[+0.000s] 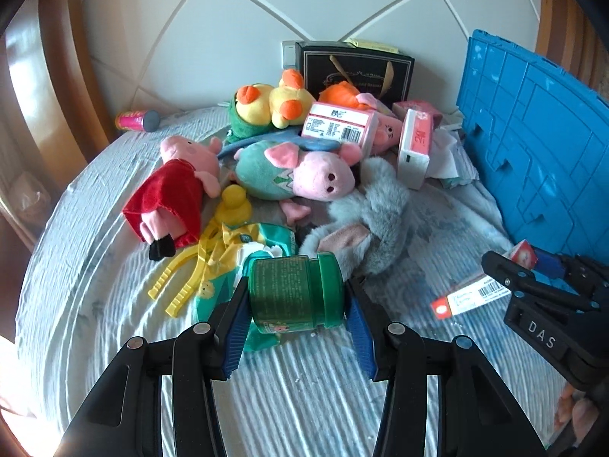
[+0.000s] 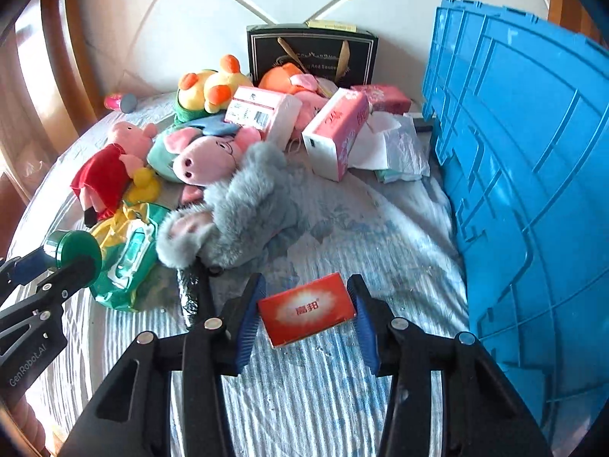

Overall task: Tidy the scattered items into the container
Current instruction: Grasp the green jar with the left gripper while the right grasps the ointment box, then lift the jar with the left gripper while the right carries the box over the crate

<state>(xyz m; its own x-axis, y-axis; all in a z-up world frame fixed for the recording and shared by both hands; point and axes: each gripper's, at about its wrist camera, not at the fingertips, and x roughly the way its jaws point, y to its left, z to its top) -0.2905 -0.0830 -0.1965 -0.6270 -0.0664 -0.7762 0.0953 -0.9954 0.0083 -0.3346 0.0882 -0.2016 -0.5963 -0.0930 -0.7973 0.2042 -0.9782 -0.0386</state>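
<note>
My left gripper (image 1: 295, 297) is shut on a green jar (image 1: 295, 291) lying sideways between its blue pads, above the bed. It also shows at the left of the right wrist view (image 2: 72, 253). My right gripper (image 2: 306, 314) is shut on a red and white box (image 2: 306, 314), held beside the blue crate (image 2: 533, 175) on the right. The box also shows in the left wrist view (image 1: 475, 293). Scattered on the bed are a grey plush (image 2: 243, 205), a pink pig plush (image 1: 304, 175), a red-dressed pig plush (image 1: 179, 194) and tissue packs (image 2: 335, 137).
A yellow duck plush (image 1: 274, 106), a green wipes pack (image 2: 125, 262) and yellow tongs (image 1: 190, 270) lie on the striped bedsheet (image 1: 304, 400). A black gift bag (image 1: 357, 72) stands against the padded headboard. A pink can (image 1: 137, 120) lies at the far left.
</note>
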